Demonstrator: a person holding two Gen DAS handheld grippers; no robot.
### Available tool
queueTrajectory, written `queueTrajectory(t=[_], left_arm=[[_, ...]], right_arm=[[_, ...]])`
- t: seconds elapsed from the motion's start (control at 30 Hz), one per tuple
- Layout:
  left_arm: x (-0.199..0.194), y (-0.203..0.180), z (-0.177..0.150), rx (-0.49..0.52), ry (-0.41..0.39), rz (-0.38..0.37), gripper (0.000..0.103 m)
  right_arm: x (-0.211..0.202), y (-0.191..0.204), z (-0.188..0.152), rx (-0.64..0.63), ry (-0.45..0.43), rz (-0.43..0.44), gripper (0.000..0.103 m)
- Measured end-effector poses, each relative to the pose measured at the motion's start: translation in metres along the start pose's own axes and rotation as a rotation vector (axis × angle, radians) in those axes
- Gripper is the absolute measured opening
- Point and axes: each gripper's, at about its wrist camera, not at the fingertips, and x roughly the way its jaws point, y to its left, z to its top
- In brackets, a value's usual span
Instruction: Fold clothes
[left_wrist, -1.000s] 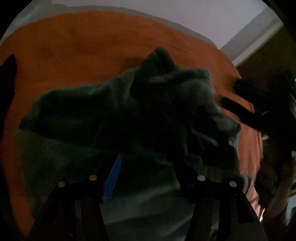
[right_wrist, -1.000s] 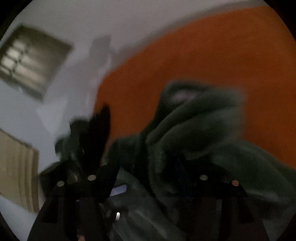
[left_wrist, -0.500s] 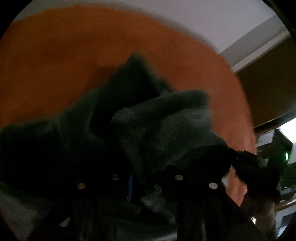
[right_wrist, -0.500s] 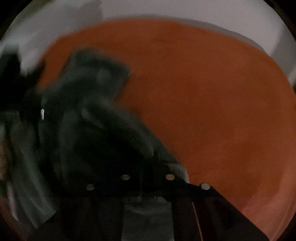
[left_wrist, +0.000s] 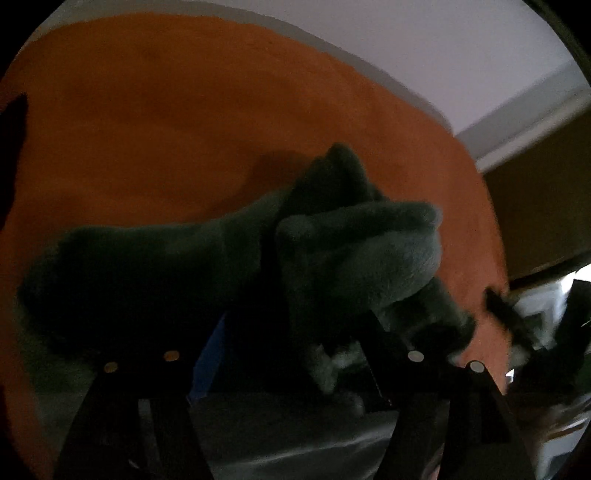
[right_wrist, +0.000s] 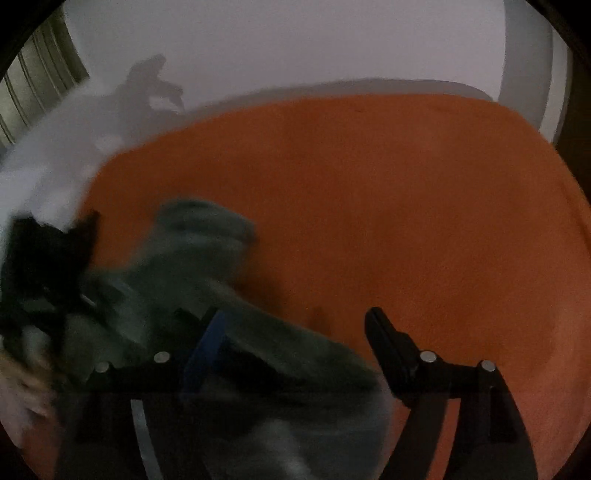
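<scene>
Right now the fuzzy grey top (left_wrist: 354, 258) is lying bunched on the orange bed (left_wrist: 166, 129). Left hand-held gripper (left_wrist: 291, 343) is buried in it, w/ fingers apart; can't tell if it's pinching. Right hand-held gripper (right_wrist: 295, 332) is spread wide, holding nothing. Prob mid-fold; next, smooth it flat.

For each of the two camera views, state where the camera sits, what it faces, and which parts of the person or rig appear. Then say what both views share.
Left wrist: sits on the left gripper, facing the dark green fleece garment; its fingers show.
Right wrist: sits on the right gripper, facing the orange surface; its spread fingers and a blurred hand show.
Shared: garment and orange surface.
</scene>
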Motion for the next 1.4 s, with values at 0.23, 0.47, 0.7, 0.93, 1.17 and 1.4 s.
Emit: queueTrajectory(t=[0.23, 0.47, 0.7, 0.93, 1.17, 1.4], left_arm=[[0.01, 0.007, 0.007, -0.016, 0.015, -0.074, 0.071], [-0.034, 0.043, 0.024, -0.054, -0.076, -0.077, 0.071], [-0.056, 0.086, 0.014, -0.078, -0.052, 0.038, 0.07], [-0.091, 0.06, -0.052, 0.125, 0.009, 0.117, 0.07], [-0.119, 0.057, -0.139, 0.169, 0.06, 0.053, 0.07], [-0.145, 0.083, -0.194, 0.146, 0.085, 0.08, 0.07]], right_arm=[[0.039, 0.098, 0.013, -0.193, 0.062, 0.214, 0.048], [0.113, 0.01, 0.014, 0.04, 0.207, -0.017, 0.0], [0.066, 0.013, 0.026, 0.082, 0.118, 0.154, 0.008], [0.085, 0.083, 0.031, 0.003, 0.194, 0.288, 0.034], [0.189, 0.137, 0.059, 0.023, 0.217, 0.08, 0.041], [0.083, 0.138, 0.068, -0.036, 0.087, 0.198, 0.059]])
